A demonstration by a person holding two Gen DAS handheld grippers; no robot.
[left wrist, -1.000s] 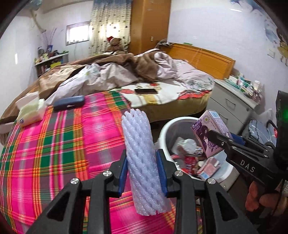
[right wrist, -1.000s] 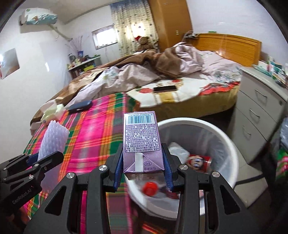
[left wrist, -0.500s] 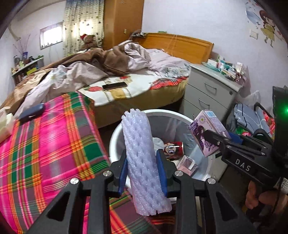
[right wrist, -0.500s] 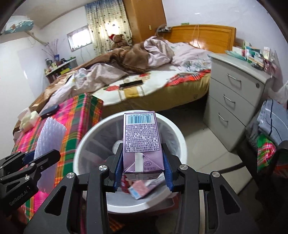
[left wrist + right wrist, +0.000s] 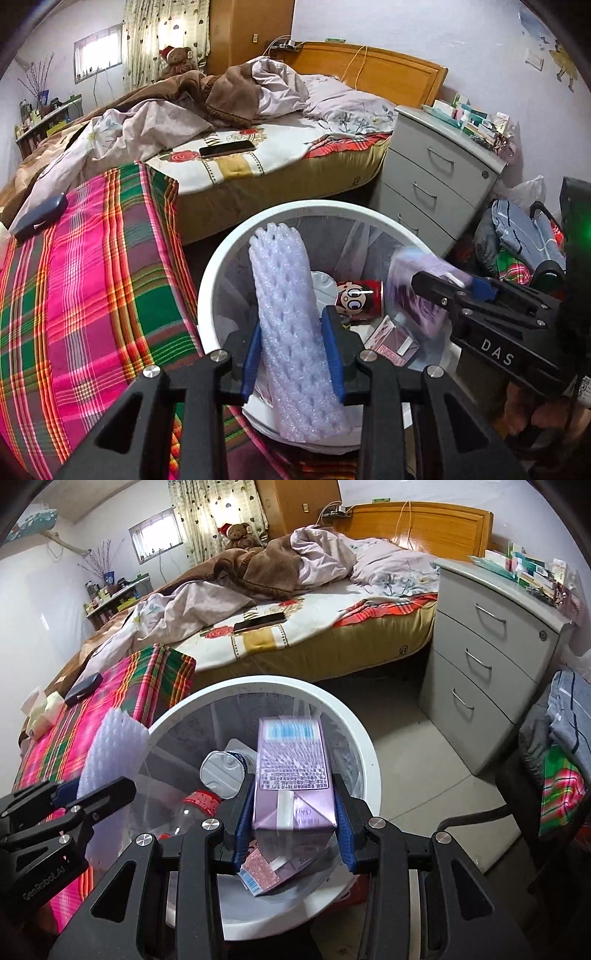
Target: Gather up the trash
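Both grippers have shifted from over the plaid bedcover (image 5: 92, 295) to above the white trash bin (image 5: 295, 208).

Left gripper (image 5: 291, 350): blue-padded fingers (image 5: 251, 354) opening; white foam net sleeve (image 5: 291, 314) between them, standing tilted over the bin's near rim, pads barely touching it.

Right gripper (image 5: 291, 819): fingers (image 5: 343, 827) clenched on purple drink carton (image 5: 293, 771), barcode end forward, directly above the bin mouth.

Bin contents: red cartoon can (image 5: 358, 301), pink carton (image 5: 260, 873), plastic bottle (image 5: 199, 805), crumpled white cup (image 5: 221, 771).

Surroundings: bed (image 5: 258, 155) with phone (image 5: 227, 147); grey drawer unit (image 5: 439, 173) beside it.
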